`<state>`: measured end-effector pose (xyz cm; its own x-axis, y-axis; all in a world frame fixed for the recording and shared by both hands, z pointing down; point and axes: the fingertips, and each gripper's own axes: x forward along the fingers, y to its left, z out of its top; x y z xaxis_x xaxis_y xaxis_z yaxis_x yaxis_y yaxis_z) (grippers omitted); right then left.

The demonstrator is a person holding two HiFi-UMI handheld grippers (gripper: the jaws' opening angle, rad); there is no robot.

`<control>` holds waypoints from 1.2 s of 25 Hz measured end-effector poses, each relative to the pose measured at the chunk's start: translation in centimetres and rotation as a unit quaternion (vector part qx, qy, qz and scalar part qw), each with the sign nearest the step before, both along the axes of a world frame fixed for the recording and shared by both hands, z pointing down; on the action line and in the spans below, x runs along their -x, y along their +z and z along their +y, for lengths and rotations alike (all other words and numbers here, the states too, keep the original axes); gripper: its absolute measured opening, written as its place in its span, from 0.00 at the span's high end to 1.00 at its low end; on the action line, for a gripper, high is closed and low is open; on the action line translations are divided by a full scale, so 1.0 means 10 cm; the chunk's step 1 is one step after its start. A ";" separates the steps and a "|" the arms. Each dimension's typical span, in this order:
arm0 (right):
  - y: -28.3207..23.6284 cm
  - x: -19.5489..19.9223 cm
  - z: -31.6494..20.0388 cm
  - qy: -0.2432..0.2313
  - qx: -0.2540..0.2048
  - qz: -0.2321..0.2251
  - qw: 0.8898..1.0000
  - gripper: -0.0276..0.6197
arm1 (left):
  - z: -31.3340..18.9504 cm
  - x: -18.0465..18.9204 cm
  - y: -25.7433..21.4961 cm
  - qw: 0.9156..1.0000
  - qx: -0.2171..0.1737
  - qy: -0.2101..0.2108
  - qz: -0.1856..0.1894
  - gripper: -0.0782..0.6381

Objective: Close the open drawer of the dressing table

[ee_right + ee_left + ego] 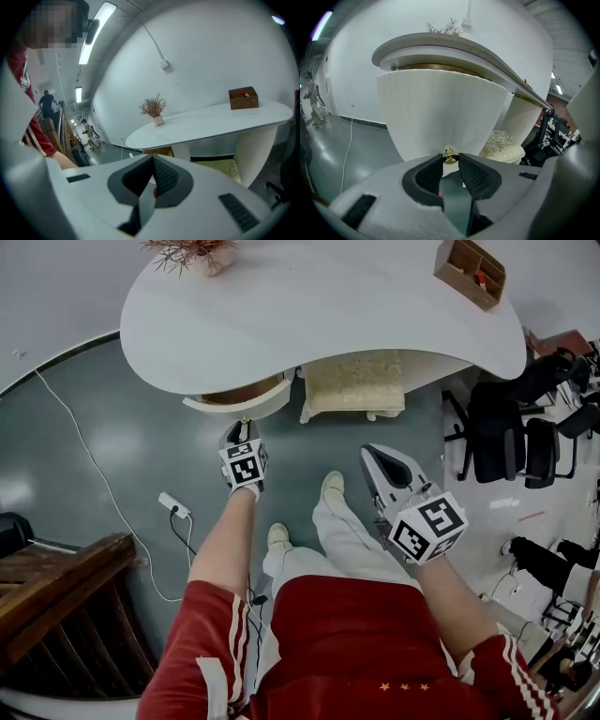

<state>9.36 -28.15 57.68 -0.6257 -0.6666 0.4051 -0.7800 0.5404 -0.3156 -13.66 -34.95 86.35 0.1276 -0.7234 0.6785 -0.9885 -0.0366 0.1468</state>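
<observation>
The left gripper (450, 162) pinches the brass knob (449, 155) of the half-open drawer (440, 112). I think it must now push straight inward. The right gripper (152, 161) hangs pressed together, empty.

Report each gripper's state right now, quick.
Left gripper: closed on the brass knob of the drawer.
Right gripper: closed, holding nothing.

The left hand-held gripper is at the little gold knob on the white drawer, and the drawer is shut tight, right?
Not shut. The left hand-held gripper is at the small gold knob on the white ribbed drawer, but the drawer is open: the head view shows its wooden inside.
</observation>
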 end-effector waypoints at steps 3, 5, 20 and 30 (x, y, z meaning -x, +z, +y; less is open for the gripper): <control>0.03 -0.01 0.01 0.008 -0.001 0.003 1.000 0.95 | -0.09 0.01 -0.01 1.000 -0.006 0.006 -0.007 0.74; 0.06 0.00 0.02 0.010 -0.002 0.003 1.000 0.95 | -0.15 0.02 -0.02 1.000 -0.011 0.009 -0.010 0.74; 0.21 0.03 0.05 0.031 -0.001 0.015 0.999 0.95 | -0.40 0.01 0.06 0.997 -0.042 0.046 -0.044 0.75; 0.31 0.02 0.04 0.044 0.008 0.014 0.999 0.95 | -0.70 0.09 0.04 0.996 -0.045 0.048 -0.057 0.75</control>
<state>9.14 -27.79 60.77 -0.5530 -0.7124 0.4321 -0.8330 0.4644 -0.3006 -14.53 -41.94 86.75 0.1254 -0.7701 0.6255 -0.9899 -0.1395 0.0266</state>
